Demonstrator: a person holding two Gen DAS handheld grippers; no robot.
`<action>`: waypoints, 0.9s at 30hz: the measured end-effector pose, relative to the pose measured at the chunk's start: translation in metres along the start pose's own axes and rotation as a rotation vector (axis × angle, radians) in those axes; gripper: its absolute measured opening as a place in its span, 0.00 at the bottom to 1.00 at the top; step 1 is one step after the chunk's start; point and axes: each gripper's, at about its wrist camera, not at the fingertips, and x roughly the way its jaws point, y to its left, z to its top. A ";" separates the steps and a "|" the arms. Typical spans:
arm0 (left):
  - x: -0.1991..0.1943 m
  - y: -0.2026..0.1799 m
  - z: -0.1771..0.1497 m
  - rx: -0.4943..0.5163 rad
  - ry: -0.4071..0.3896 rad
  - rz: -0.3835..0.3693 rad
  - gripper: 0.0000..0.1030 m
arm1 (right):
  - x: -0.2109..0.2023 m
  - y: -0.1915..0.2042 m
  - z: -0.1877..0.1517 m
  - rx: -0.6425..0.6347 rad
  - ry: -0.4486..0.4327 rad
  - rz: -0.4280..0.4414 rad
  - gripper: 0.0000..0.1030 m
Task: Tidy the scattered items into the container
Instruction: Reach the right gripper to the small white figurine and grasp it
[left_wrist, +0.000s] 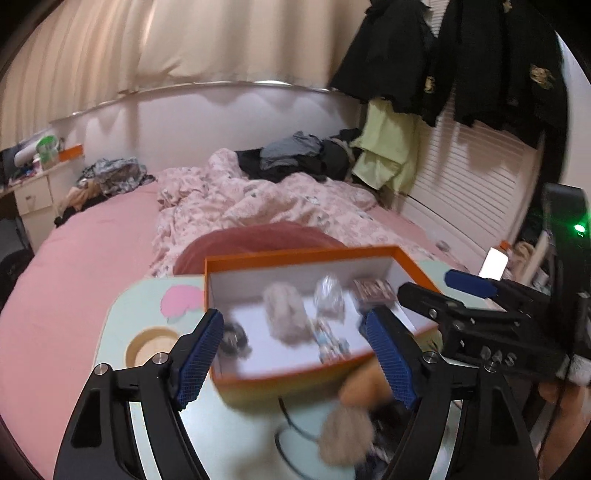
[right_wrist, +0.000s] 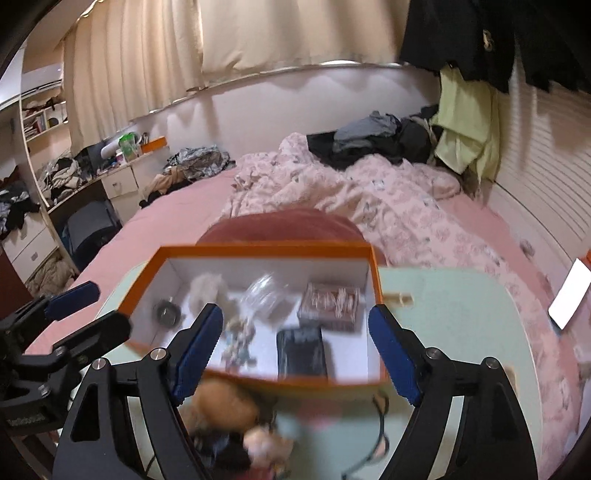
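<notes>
Left tongs: my left gripper stands wide, nothing between the pads
Right tongs: my right gripper is wide and empty too
Loose pile: plush toys and a dark cord lie on the table, just below both tongs, on the near side of the box
Nearer hand: I cannot tell
Box: orange box holds a fluffy toy, a clear bag, a patterned case and a dark case

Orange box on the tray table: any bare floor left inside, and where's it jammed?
Inside the orange cardboard box, bare white floor shows between the black flat case and the right wall, and in the near-left corner below the small dark round tin. The middle is crowded: fluffy beige pompom, clear crinkled bag, patterned red packet.
</notes>
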 end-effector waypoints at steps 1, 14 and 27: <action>-0.007 -0.001 -0.007 0.010 0.002 -0.005 0.89 | -0.005 0.001 -0.007 -0.004 0.012 0.008 0.79; 0.010 0.011 -0.099 -0.055 0.187 0.051 0.93 | -0.022 -0.006 -0.090 0.010 0.138 -0.040 0.79; 0.020 -0.007 -0.113 0.085 0.197 0.103 0.99 | -0.006 -0.002 -0.099 -0.031 0.227 -0.078 0.88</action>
